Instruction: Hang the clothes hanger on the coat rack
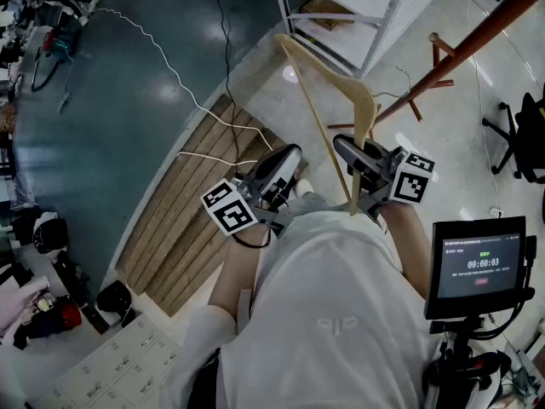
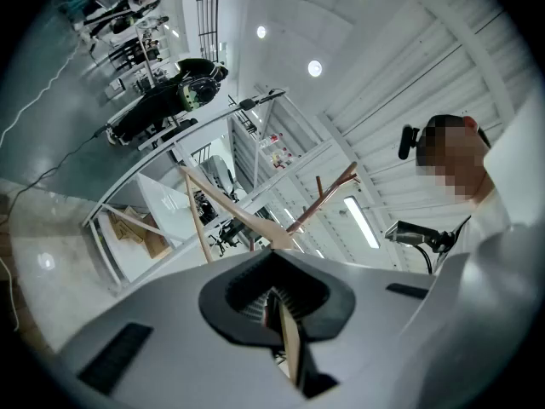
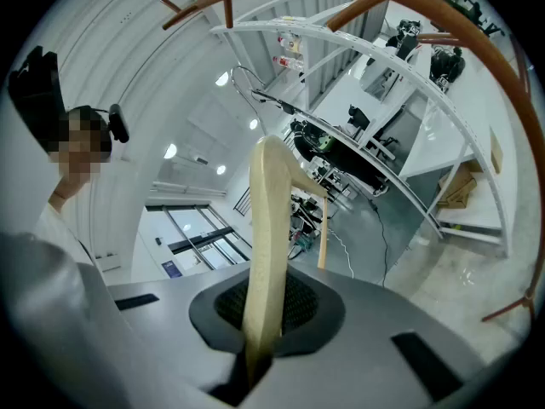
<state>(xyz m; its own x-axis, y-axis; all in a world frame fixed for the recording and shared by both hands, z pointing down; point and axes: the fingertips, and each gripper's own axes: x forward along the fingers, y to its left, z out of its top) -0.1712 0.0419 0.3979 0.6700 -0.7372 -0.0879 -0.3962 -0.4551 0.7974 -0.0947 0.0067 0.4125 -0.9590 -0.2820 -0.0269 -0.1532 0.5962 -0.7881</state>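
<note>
red-brown coat rack [image 1: 464,45] slants across the upper right, pegs out. pale wood hanger [image 1: 336,79] is held in the air just beside it, wire hook near the pole; contact not resolvable. right gripper [image 1: 353,158] clamps one broad hanger arm. left gripper [image 1: 288,162] pinches a thin wood edge of the same hanger.

Pale wooden clothes hanger [image 1: 324,67] with wire hook, held aloft, tilted. Hook near reddish-brown coat rack [image 1: 477,41], a pegged pole; contact unclear.
</note>
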